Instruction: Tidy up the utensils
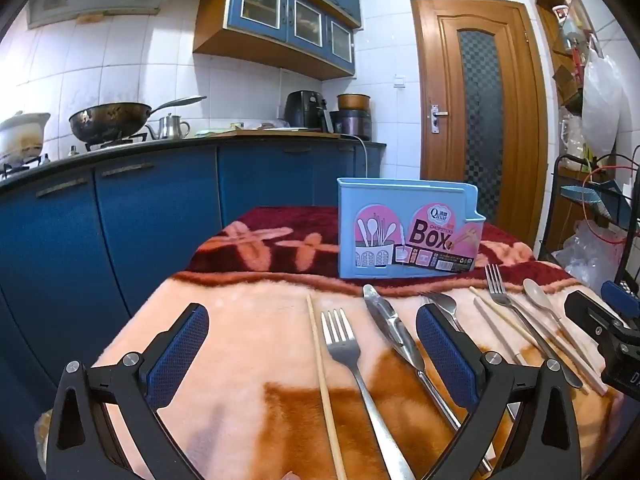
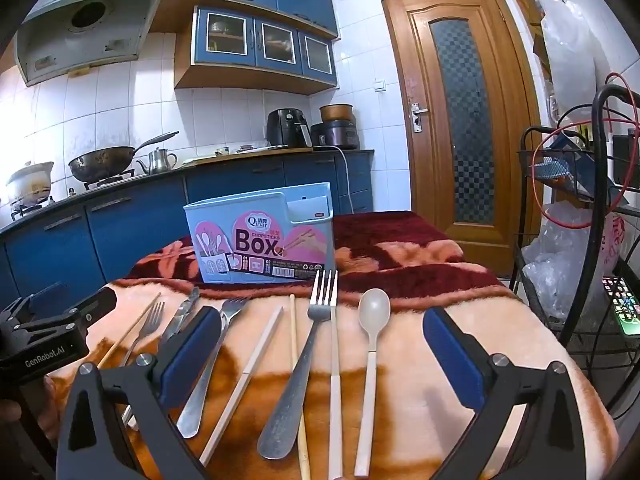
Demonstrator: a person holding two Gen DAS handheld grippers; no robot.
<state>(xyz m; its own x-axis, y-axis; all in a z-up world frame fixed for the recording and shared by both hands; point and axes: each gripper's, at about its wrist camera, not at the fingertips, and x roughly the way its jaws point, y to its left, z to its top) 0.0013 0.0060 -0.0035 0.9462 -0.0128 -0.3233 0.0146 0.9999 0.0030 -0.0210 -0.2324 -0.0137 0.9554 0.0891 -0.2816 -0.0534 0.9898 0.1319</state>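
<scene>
Left tool (image 1: 312,344) and right tool (image 2: 322,346): both spread wide, empty, poised low over the bench (image 1: 248,360). Utensils laid flat in a row, handles toward the tools for easy pickup: fork (image 1: 344,344), knife (image 1: 390,326), chopstick (image 1: 320,356), spoon (image 2: 372,320). Box (image 2: 260,236) upright behind the row, open-topped, apparently unfilled. Sorting judged not yet begun.
</scene>
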